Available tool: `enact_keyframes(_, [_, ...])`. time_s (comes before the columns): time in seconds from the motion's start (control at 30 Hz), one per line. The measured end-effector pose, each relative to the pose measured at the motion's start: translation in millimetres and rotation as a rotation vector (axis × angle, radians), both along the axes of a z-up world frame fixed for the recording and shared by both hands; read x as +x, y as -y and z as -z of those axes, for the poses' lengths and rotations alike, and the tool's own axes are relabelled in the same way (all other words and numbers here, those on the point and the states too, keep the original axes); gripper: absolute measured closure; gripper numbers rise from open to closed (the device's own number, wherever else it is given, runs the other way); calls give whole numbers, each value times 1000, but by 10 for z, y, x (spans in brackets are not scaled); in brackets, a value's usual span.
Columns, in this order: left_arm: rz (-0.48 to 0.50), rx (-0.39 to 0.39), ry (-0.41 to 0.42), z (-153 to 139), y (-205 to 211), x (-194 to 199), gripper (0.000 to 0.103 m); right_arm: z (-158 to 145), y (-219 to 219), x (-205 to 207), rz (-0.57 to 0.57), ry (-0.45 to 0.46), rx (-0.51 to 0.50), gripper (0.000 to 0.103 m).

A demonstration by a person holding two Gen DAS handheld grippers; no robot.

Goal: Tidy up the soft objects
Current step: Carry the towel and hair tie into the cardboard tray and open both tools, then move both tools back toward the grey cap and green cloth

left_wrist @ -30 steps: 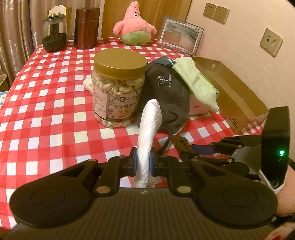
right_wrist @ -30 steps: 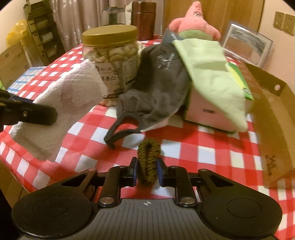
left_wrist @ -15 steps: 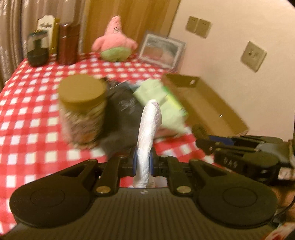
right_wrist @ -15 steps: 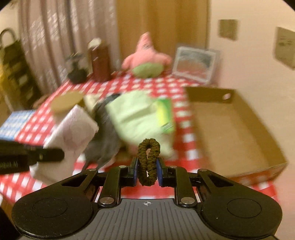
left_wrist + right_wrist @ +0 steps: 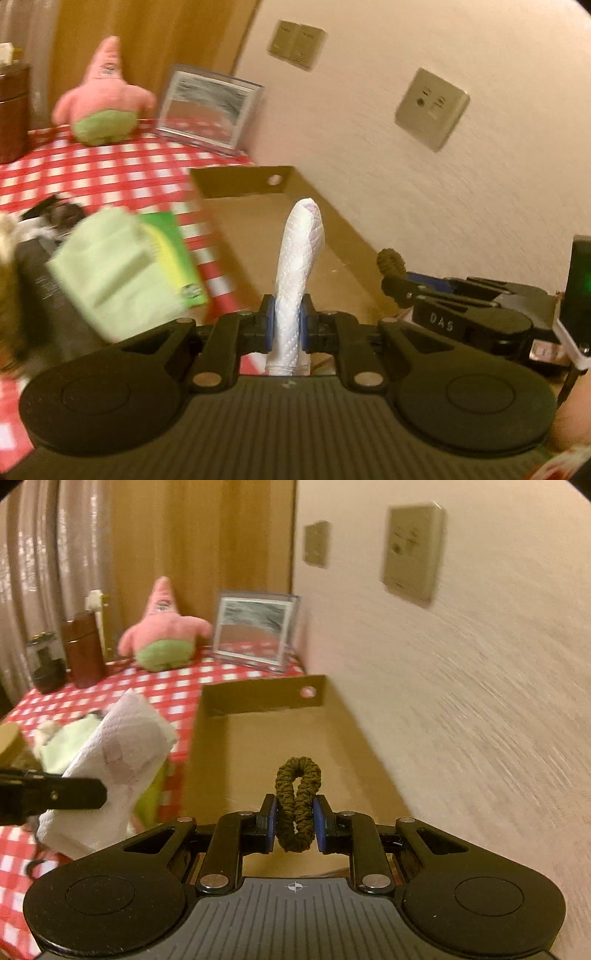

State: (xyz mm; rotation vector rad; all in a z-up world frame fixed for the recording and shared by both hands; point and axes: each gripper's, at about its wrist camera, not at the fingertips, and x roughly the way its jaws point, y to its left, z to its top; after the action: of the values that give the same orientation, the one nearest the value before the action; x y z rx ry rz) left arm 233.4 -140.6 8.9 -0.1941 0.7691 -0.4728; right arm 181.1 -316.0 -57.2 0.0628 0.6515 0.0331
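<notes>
Cardboard, open-topped and shallow, forms the box (image 5: pixel 280 760) that lies along the wall at the table's right edge; its floor appears bare. Both tools hang above it. The left gripper (image 5: pixel 287 325) has its jaws nearly closed on a folded white paper towel (image 5: pixel 297 269), which stands up between the pads. The right gripper (image 5: pixel 294 825) is pinched on a dark olive hair tie (image 5: pixel 297 797), its loop sticking up clear of the pads.

Judged step: carrying both soft items to the box for release. To do it well, each tool should be brought low over the bare floor before the jaws part, well inside the walls, so that the light towel does not drift out (it hangs below the pads too and may catch on the near wall). The two tools sit close side by side; releasing one after the other would avoid a knock.

Surroundings: a pale green cloth (image 5: pixel 107 266) over a green packet and a dark garment lie just left of the box, still to be sorted. A pink plush toy (image 5: pixel 162 635) and a picture frame (image 5: pixel 255 635) stand at the far end, well apart. Nothing obstructs the box opening.
</notes>
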Motion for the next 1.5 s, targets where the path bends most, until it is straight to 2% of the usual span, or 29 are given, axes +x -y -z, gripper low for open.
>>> enact_keyframes(0.37, [71, 26, -52, 387, 528, 536, 89, 345, 348, 293, 43, -42, 27, 82])
enact_keyframes(0.43, [73, 27, -50, 427, 578, 595, 83, 385, 367, 327, 41, -49, 27, 82])
enact_keyframes(0.5, [63, 32, -44, 453, 598, 641, 66, 416, 369, 368, 41, -57, 32, 82])
enact_keyframes(0.63, [35, 34, -32, 446, 506, 643, 61, 445, 379, 439, 48, -58, 45, 82])
enact_keyframes(0.9, [-37, 55, 14, 325, 148, 378, 55, 448, 333, 439, 28, -43, 66, 82])
enact_keyframes(0.97, [-53, 63, 21, 296, 65, 312, 54, 455, 329, 469, 27, -44, 79, 78])
enact_keyframes(1.03, [-67, 64, 24, 278, -10, 263, 53, 469, 334, 500, 35, -42, 94, 47])
enact_keyframes(1.07, [-71, 67, 23, 268, -42, 246, 53, 474, 337, 506, 40, -38, 100, 42])
enact_keyframes(1.3, [-105, 101, 47, 175, -254, 52, 51, 349, 282, 389, 46, -17, 112, 40])
enact_keyframes(1.5, [-171, 139, 56, 108, -590, -361, 44, 88, 38, 113, 14, 18, 137, 40])
